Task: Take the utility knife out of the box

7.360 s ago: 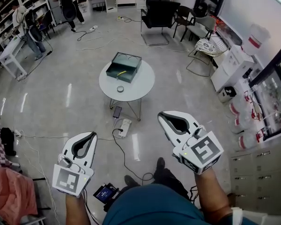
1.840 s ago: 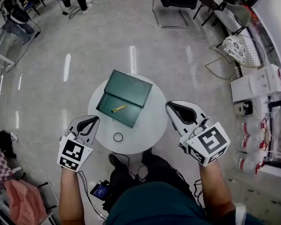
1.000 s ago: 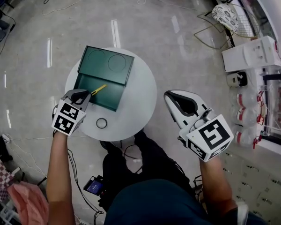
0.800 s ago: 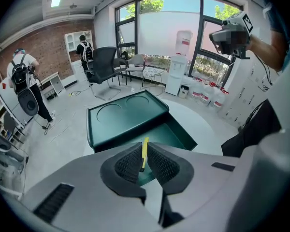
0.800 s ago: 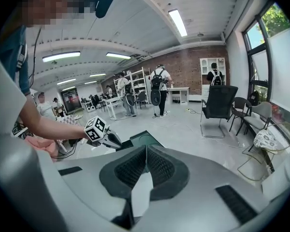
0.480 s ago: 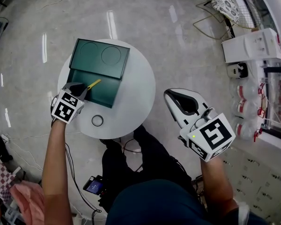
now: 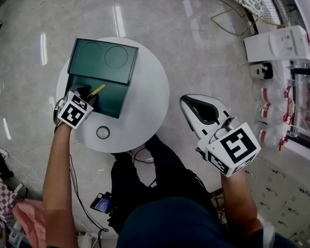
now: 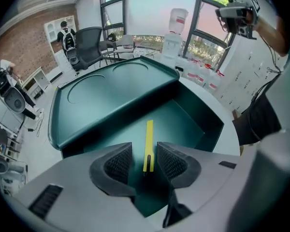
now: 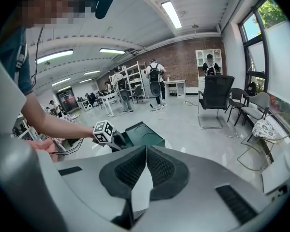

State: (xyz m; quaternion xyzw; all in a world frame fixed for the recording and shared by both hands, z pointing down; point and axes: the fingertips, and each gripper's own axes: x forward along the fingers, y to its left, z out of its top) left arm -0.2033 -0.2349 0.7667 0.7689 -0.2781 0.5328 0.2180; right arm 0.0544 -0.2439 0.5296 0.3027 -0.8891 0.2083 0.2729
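Observation:
The open green box stands on the round white table, its lid folded back. A yellow utility knife lies on the box floor. My left gripper points steeply down into the box. In the left gripper view its jaws have just been opening, and the near end of the knife lies between the pads, untouched. My right gripper hangs to the right of the table, off it. Seen from its own camera, the right gripper is shut on nothing.
A small ring of tape lies on the table near its front edge. The person's legs stand against the table's near side. White cabinets and bottles line the right. Chairs and people stand far off.
My left gripper has dropped into the box over the knife's near end and its jaws have spread apart. The right gripper has sunk a little, still shut.

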